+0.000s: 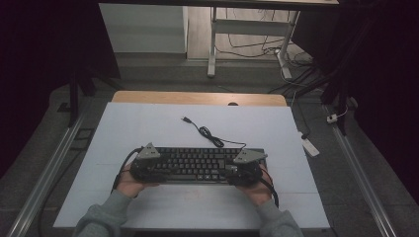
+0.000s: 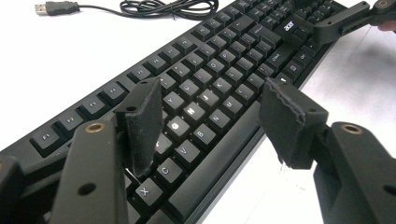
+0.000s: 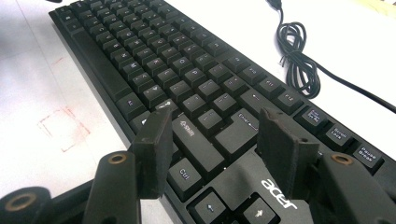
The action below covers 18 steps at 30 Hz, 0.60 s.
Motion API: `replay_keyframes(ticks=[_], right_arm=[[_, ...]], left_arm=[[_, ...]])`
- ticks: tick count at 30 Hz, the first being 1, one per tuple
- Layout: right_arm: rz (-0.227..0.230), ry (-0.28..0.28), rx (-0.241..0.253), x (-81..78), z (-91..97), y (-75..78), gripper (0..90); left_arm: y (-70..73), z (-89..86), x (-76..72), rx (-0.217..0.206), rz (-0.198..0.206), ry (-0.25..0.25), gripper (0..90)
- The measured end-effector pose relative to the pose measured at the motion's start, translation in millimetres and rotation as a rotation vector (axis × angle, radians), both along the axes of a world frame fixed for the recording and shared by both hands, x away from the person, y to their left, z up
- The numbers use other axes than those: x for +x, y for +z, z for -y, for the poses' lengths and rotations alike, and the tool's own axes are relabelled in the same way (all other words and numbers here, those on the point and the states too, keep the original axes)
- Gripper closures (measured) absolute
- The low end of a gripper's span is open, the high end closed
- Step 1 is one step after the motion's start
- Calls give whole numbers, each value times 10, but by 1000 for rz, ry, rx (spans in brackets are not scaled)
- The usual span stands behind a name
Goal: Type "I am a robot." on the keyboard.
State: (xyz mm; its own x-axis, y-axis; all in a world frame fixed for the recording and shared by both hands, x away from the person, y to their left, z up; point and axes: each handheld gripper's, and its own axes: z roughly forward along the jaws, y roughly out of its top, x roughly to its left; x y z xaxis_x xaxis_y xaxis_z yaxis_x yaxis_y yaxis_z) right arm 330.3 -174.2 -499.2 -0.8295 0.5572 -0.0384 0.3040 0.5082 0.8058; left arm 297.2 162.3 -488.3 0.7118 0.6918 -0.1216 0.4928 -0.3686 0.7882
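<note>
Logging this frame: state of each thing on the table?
keyboard: flat on the table, unheld
USB cable: loosely coiled behind the keyboard, plug free
left gripper: open, jaws over the keys
right gripper: open, jaws over the right-hand keys

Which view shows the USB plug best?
Left gripper view: the USB plug lies whole on the white table, metal end clear. High view shows it small. Right gripper view catches a dark bit at the top edge, probably the plug.

high view dim with dark edges; claw views bright, white table (image 2: 70, 51) glaring.
</note>
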Motion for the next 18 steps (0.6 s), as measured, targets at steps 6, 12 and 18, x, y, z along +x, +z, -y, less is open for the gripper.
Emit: replay_keyframes(ticks=[6, 12, 18], right_arm=[[1, 0, 0, -1, 0, 1, 456], [2, -3, -2, -1, 4, 2, 456], [3, -1, -1, -2, 3, 0, 456]], left_arm=[[27, -40, 8, -8, 2, 15, 367], [41, -75, 17, -12, 5, 25, 360], [54, -130, 30, -21, 5, 40, 359]])
